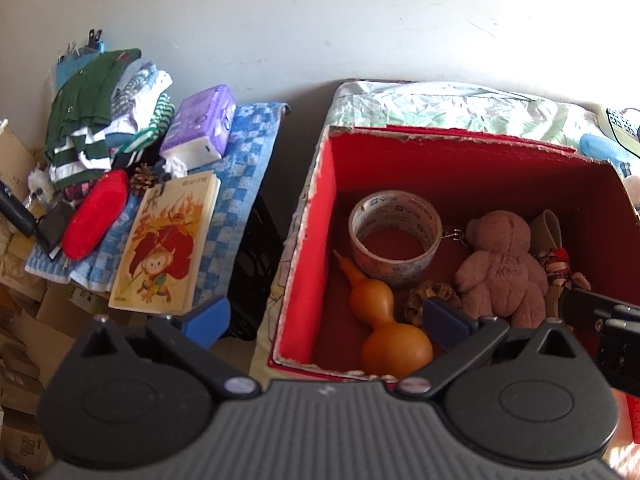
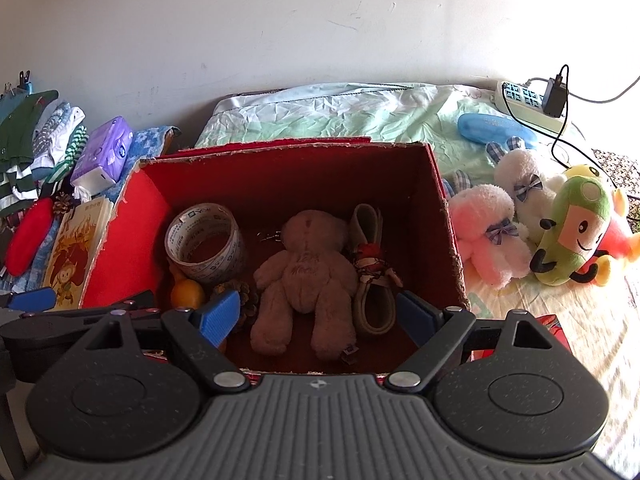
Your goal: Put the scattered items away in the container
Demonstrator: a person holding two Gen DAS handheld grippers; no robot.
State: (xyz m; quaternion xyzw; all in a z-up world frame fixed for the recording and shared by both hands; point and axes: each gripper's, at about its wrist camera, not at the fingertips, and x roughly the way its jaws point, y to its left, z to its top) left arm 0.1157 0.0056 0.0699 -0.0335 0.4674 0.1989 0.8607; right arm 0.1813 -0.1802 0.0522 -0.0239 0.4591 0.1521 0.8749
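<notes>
The red box (image 2: 448,216) sits on the bed and already holds a tape roll (image 2: 206,240), a brown bear (image 2: 306,268), a gourd (image 1: 384,320) and a strap; both tools hang over it, the left hand-held gripper (image 1: 326,320) and the right hand-held gripper (image 2: 320,316) each spread wide, carrying nothing. Still outside, just right of the box, lie the plush toys — a pink rabbit (image 2: 490,232) nearest; probably light, soft, squashy, best pinched across the body.
</notes>
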